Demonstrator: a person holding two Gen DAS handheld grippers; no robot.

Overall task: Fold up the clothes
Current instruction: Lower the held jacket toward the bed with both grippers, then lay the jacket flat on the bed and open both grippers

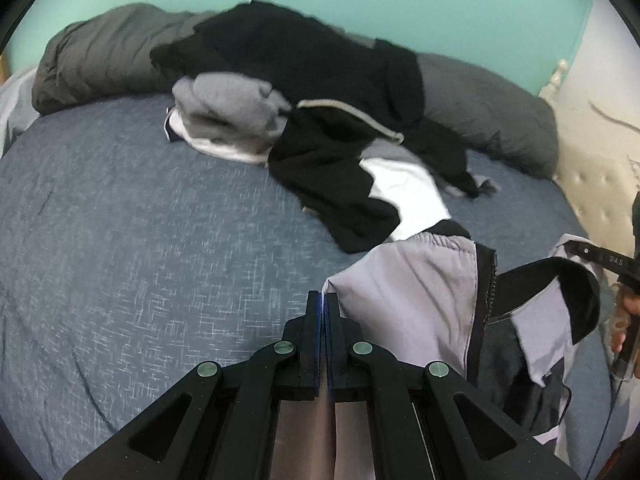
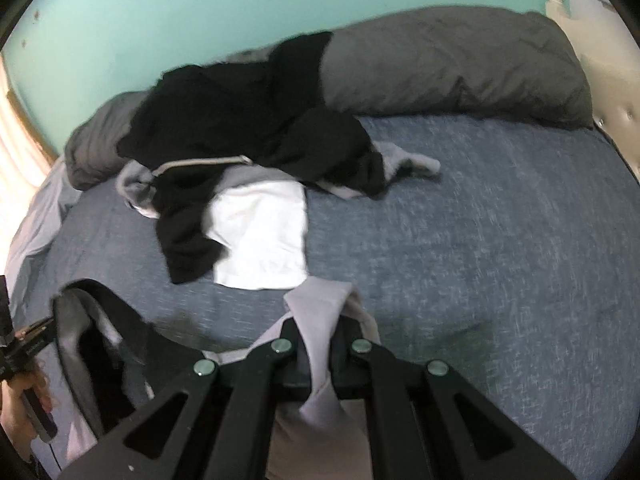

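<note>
A lilac-grey jacket (image 1: 408,280) with black lining and a zip hangs stretched between my two grippers, low over the bed. In the left wrist view my left gripper (image 1: 323,298) is shut, pinching the jacket's left corner at its tips. The cloth spreads right toward the other gripper (image 1: 616,268), held by a hand at the frame's edge. In the right wrist view my right gripper (image 2: 316,326) is shut on the jacket (image 2: 320,300). Lilac cloth drapes over and between its fingers and hides the tips. The left gripper (image 2: 28,344) shows at the far left.
A heap of black, grey and white clothes (image 1: 304,92) lies at the back of the blue bedcover (image 1: 140,220). A white garment (image 2: 260,232) lies at its front. Rolled grey bedding (image 2: 440,64) runs along the teal wall. A cream tufted headboard (image 1: 592,168) stands at the right.
</note>
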